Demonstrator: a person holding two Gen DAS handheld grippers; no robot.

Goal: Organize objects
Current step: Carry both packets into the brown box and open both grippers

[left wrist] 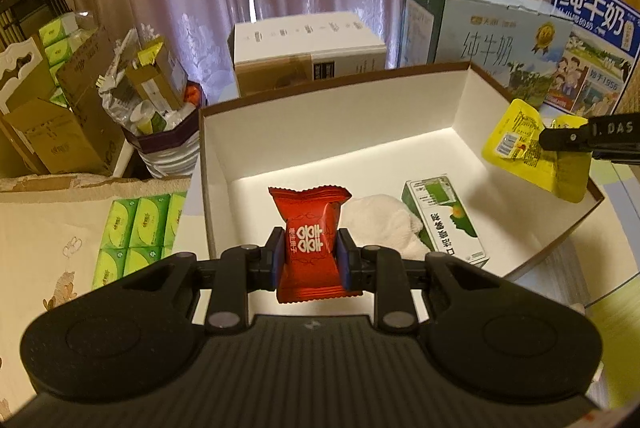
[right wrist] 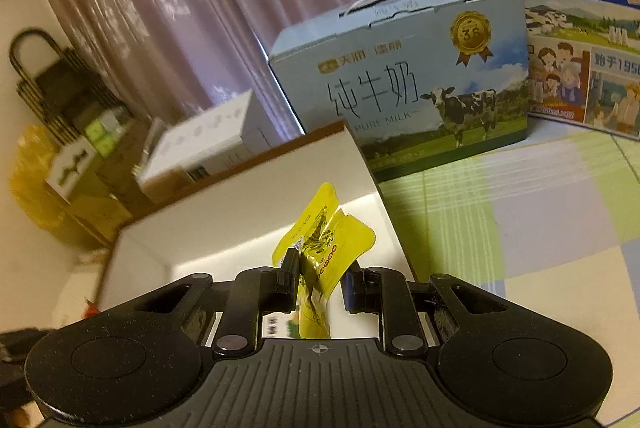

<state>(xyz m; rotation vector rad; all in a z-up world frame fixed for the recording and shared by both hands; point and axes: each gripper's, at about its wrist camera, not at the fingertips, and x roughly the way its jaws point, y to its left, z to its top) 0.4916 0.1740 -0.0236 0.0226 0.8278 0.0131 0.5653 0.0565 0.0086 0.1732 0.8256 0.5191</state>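
My left gripper (left wrist: 311, 255) is shut on a red candy packet (left wrist: 310, 248) and holds it above the near side of an open white box (left wrist: 320, 132). A green-and-white carton (left wrist: 444, 220) and a white cloth (left wrist: 380, 224) lie on the box floor. My right gripper (right wrist: 320, 284) holds a yellow sachet (right wrist: 324, 252) over the box's (right wrist: 248, 212) right part; its fingers stand a little apart with the sachet between them. In the left wrist view the right gripper's fingers (left wrist: 568, 140) pinch the sachet (left wrist: 516, 144) above the box's right wall.
Two milk cartons (left wrist: 488, 40) (left wrist: 592, 40) stand behind the box on a checked cloth (right wrist: 520, 212). A white box (left wrist: 308, 48) is behind it. Green tissue packs (left wrist: 136, 232), cardboard boxes (left wrist: 60, 132) and a full bin (left wrist: 160, 132) lie left.
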